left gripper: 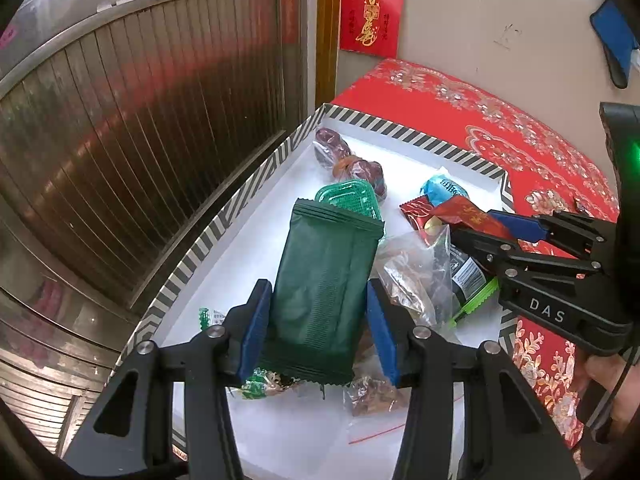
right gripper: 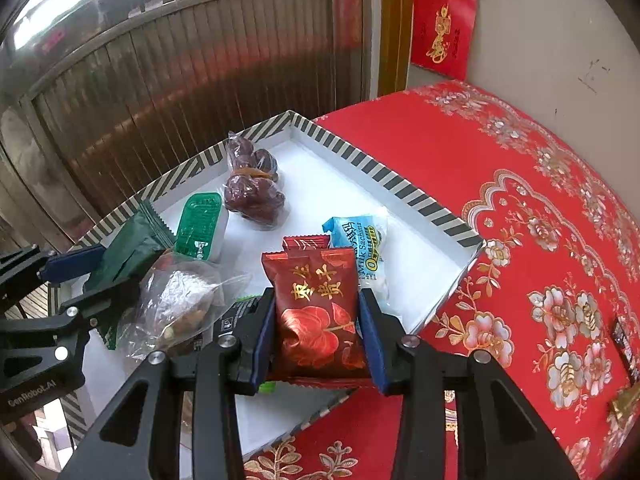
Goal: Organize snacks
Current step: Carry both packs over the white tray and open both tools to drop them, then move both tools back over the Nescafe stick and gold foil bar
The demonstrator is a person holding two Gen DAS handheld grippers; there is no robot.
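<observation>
My left gripper (left gripper: 318, 320) is shut on a dark green snack packet (left gripper: 324, 288) and holds it above the striped-rim box (left gripper: 224, 216). It also shows in the right wrist view (right gripper: 128, 252). My right gripper (right gripper: 318, 334) is shut on a red snack packet with gold characters (right gripper: 316, 312), above the box's near right side; the packet shows in the left wrist view (left gripper: 472, 214). In the box lie a bag of red dates (right gripper: 252, 184), a green tub (right gripper: 200, 224), a blue Sachima packet (right gripper: 360, 240), a second red packet (right gripper: 306, 243) and a clear bag of nuts (right gripper: 180, 304).
The box (right gripper: 400, 188) sits on a table with a red floral cloth (right gripper: 540, 240). A metal shutter (right gripper: 180, 80) is right behind the box. Two small dark wrapped items (right gripper: 624, 344) lie on the cloth at the right edge. A wall with red paper hangings (right gripper: 442, 24) is at the back.
</observation>
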